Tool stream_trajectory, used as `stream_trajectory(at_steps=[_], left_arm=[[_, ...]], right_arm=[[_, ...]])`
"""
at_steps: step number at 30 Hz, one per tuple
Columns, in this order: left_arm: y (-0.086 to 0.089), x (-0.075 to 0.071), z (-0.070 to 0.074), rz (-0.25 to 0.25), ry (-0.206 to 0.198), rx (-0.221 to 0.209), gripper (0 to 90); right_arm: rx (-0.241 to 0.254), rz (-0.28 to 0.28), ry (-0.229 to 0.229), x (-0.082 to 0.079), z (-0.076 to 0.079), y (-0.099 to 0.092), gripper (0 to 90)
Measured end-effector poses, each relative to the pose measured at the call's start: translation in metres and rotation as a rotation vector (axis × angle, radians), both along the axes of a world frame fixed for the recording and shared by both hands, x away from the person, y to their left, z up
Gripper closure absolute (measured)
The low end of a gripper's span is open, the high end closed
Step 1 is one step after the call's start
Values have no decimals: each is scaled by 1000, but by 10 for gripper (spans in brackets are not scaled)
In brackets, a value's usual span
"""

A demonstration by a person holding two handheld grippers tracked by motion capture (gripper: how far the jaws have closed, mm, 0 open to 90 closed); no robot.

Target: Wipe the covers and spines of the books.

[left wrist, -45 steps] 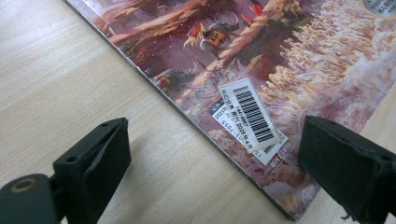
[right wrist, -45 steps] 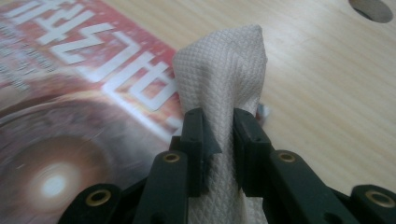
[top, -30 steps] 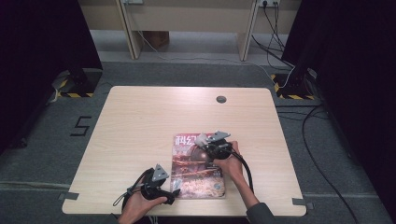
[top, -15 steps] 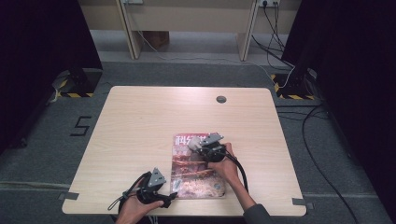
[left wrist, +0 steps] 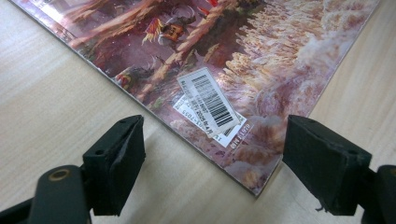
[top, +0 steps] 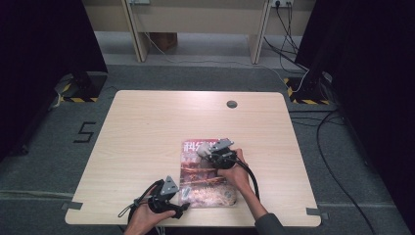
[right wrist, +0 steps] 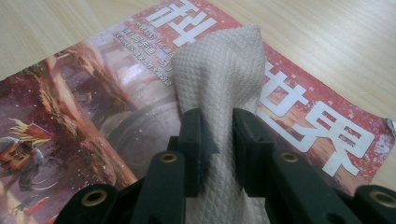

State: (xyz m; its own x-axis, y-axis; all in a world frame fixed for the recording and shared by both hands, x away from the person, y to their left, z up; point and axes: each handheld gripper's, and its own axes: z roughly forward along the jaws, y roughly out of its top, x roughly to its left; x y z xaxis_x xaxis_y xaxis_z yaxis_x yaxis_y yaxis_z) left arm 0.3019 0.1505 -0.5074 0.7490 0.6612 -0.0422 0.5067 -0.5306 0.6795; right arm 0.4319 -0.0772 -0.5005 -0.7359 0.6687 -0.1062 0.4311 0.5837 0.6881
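**Cloth on magazine cover, wipe in progress**

Right gripper pinches a white textured cloth between its jaws and presses it onto the top of the magazine, over the large white title characters. In the high view the right gripper sits at the far end of the cover; compared with 1 second ago it has shifted slightly toward the cover's left side, which reads as a wiping stroke across the title band.

Left gripper has its jaws spread, straddling the near corner of the magazine by the barcode label. The jaws have just been closing a little; the corner lies between them, pads not touching it. The left gripper stays at the magazine's near left corner.

Magazine lies flat on the worktop, near the front edge, right of centre.

Judgement: wipe is at an early stage; the lower cover remains. The unpinned corner may slide under the stroke.
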Motion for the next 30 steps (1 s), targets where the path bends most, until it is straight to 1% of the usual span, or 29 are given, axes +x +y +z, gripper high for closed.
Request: stream_trajectory(at_steps=[2, 5, 8, 10, 11, 12, 13, 15, 16, 18, 19, 21, 22, 23, 24, 26, 27, 28, 30], left_arm=[[-1, 1, 0, 2, -5, 5, 207], [-3, 5, 1, 14, -20, 15, 220], [-4, 9, 1, 22, -18, 18, 213], [-5, 10, 1, 23, -20, 13, 214], [-5, 10, 1, 22, -20, 12, 214], [-4, 10, 1, 24, -19, 10, 214], [-3, 8, 1, 27, -23, 0, 225], [-2, 6, 2, 27, -42, -27, 244], [-2, 6, 2, 27, -42, -27, 249], [1, 5, 6, 23, -51, -62, 244], [3, 5, 7, 26, -52, -69, 242], [5, 3, 7, 24, -48, -75, 232], [9, 3, 6, 28, -26, -87, 225], [9, 3, 6, 28, -26, -87, 222], [14, 2, 7, 39, -13, -98, 218], [17, 1, 7, 46, -11, -104, 215], [20, 1, 9, 51, -12, -111, 211], [22, 1, 9, 58, -11, -116, 194], [26, 0, 8, 63, -1, -107, 183]], right_arm=[[-6, -4, -6, 3, 0, 0, 747], [-4, -16, 0, 7, 0, -1, 747], [-16, -35, -2, 13, 1, 3, 751], [-17, -20, 4, 13, 2, 10, 751], [-17, -20, 4, 13, 2, 10, 751], [-18, -4, 6, 12, 2, 14, 751], [-16, 33, 5, 6, 1, 25, 751], [-18, 61, 10, 2, 1, 32, 751], [-18, 61, 10, 2, 1, 32, 751], [-29, 77, 3, 0, 2, 37, 749], [-30, 73, 12, 1, 2, 38, 745], [-31, 59, 21, 6, 3, 39, 740], [-23, 41, 20, 12, 2, 39, 742], [-23, 41, 20, 12, 2, 39, 742], [-2, 28, 28, 16, 1, 40, 744], [-6, 30, 22, 16, 2, 40, 747], [-17, 35, 19, 14, 2, 41, 750], [-13, 62, 20, 8, 2, 44, 750], [-12, 84, 17, 1, 1, 47, 750]])
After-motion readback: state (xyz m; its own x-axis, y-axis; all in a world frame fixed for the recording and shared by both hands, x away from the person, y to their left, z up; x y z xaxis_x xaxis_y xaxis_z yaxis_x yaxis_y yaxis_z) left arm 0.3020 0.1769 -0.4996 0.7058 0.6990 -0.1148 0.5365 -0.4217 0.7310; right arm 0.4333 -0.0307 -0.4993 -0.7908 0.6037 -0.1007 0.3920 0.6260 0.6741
